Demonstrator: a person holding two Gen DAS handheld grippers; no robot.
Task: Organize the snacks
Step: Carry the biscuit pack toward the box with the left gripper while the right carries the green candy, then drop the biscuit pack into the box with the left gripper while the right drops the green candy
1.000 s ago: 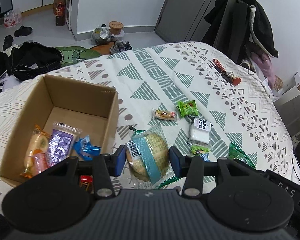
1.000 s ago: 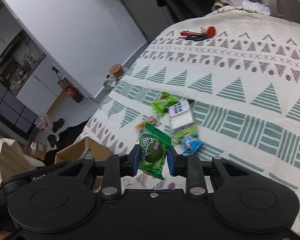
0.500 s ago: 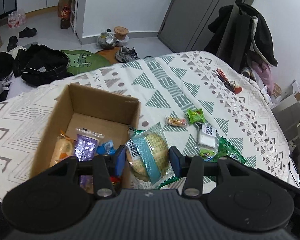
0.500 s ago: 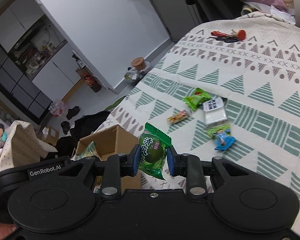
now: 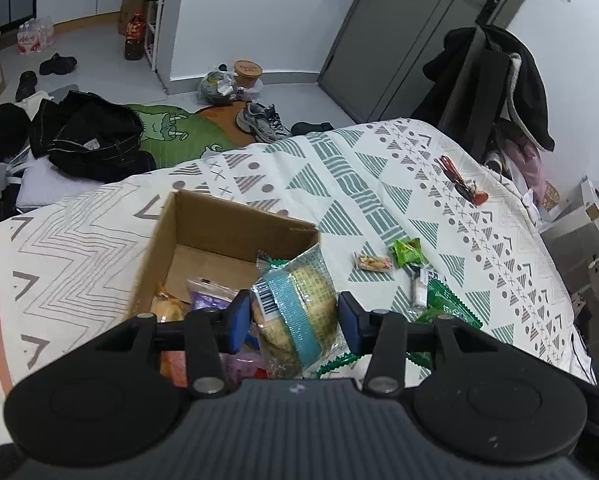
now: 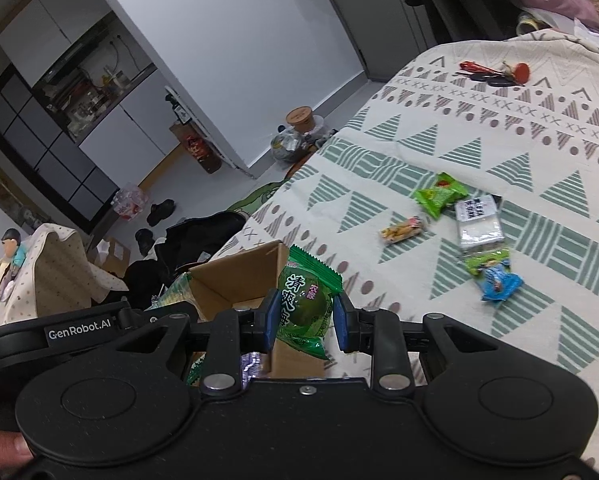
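Note:
My left gripper [image 5: 293, 320] is shut on a round wrapped bun with a teal band [image 5: 299, 308], held over the right side of the open cardboard box [image 5: 219, 216]. Several snacks lie in the box, among them a purple packet [image 5: 205, 298] and an orange one [image 5: 167, 308]. My right gripper [image 6: 304, 320] is shut on a green packet [image 6: 305, 304], above the box's near corner [image 6: 239, 276]. On the patterned cloth lie a small green packet [image 6: 439, 196], a white packet [image 6: 479, 224], a yellow candy [image 6: 401, 230] and a blue packet [image 6: 499, 282].
A bunch of keys with a red tag [image 5: 463, 184] lies far back on the cloth [image 5: 339, 184]. Dark clothes hang on a chair [image 5: 495, 80] at the back right. Shoes, bags and a green mat [image 5: 171, 132] cover the floor beyond the table's edge.
Both grippers have risen and drawn back toward the box, each still holding its packet. The bun has gone from beside the box to over its right side.

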